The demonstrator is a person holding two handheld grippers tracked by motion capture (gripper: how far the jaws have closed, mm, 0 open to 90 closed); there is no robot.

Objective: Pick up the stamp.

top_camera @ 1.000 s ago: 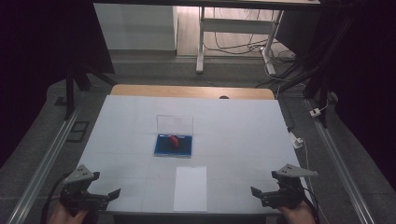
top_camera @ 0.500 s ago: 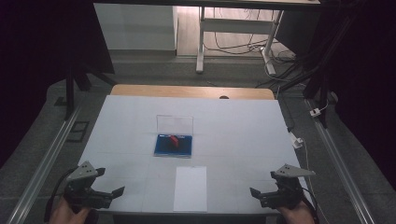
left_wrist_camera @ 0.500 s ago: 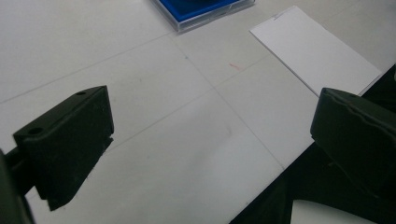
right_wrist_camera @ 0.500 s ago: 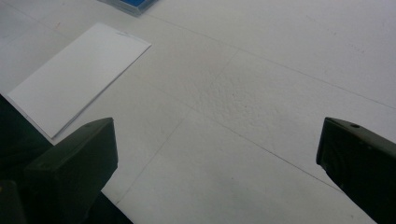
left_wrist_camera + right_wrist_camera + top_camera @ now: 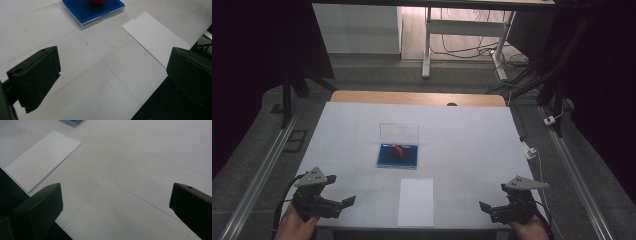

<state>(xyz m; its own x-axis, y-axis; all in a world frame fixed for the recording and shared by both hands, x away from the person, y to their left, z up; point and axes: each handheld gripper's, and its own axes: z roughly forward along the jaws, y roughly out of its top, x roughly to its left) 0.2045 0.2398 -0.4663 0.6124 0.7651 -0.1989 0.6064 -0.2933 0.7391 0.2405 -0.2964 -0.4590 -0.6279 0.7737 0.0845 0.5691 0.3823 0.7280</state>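
White table top [image 5: 472, 145] under dim light, dark floor around. Nothing started as far as visible: left gripper [image 5: 343, 202] and right gripper [image 5: 485, 206] at near edge, jaws of both spread wide, holding nothing. Blue tray [image 5: 397, 157] in open clear case, with small red piece [image 5: 398, 150] on it, well ahead of both jaw pairs, untouched. White sheet [image 5: 416, 201] flat between the grippers, just beyond left jaws in left gripper view [image 5: 155, 37]. Probably reach, grasp and any placing all left to do
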